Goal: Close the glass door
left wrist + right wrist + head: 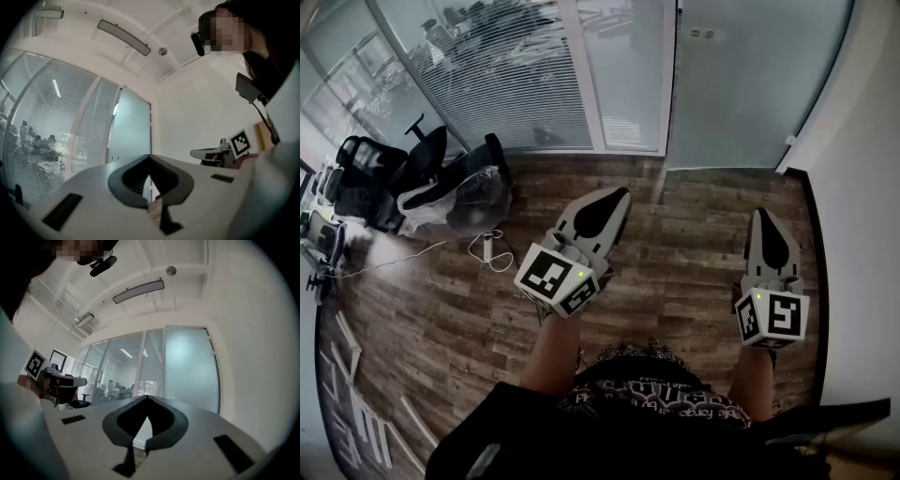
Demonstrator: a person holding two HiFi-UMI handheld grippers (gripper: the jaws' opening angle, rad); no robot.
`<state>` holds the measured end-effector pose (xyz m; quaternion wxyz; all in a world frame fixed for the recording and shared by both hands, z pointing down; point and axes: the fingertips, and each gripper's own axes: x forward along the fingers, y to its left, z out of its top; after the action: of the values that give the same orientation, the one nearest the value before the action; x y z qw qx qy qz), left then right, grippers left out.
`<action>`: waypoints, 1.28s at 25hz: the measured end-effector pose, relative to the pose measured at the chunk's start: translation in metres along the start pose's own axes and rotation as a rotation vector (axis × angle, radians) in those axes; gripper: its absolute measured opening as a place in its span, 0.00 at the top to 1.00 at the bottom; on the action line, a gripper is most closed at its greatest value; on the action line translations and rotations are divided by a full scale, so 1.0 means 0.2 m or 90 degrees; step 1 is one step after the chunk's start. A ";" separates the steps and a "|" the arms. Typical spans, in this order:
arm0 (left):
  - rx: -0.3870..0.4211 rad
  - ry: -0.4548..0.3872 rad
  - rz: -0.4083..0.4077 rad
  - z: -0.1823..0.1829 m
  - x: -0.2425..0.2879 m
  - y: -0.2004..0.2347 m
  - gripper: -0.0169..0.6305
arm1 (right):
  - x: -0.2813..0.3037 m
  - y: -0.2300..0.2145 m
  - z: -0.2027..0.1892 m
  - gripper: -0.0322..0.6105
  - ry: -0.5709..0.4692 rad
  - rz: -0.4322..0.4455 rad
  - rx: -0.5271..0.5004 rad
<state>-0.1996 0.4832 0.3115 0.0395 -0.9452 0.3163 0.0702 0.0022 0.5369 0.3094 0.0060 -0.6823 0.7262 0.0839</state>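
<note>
The frosted glass door (750, 75) stands ahead, between the glass partition (516, 75) and the white wall (862, 234); its lower edge looks in line with the partition. The right gripper view shows the same door (192, 366) straight ahead, with its hinges on the wall side. In the left gripper view the door (133, 136) is a pale blue pane. My left gripper (622, 194) points toward the door's left edge, well short of it, jaws shut and empty (150, 157). My right gripper (762, 216) points at the door from about the same distance, also shut on nothing (147, 397).
Black office chairs (412, 164) and a plastic-wrapped chair (478, 197) crowd the left by the partition. A white cable (492, 251) lies on the wood floor (675, 244). White strips (356, 375) lie scattered at lower left.
</note>
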 end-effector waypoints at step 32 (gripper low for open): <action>-0.013 0.024 0.051 -0.18 0.20 0.20 0.97 | 0.30 -0.21 -0.24 0.94 0.007 0.009 0.097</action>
<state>-0.1881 0.4222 0.3392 0.0212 -0.9334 0.3535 0.0571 0.0450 0.4687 0.3443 0.0538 -0.6754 0.7351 0.0246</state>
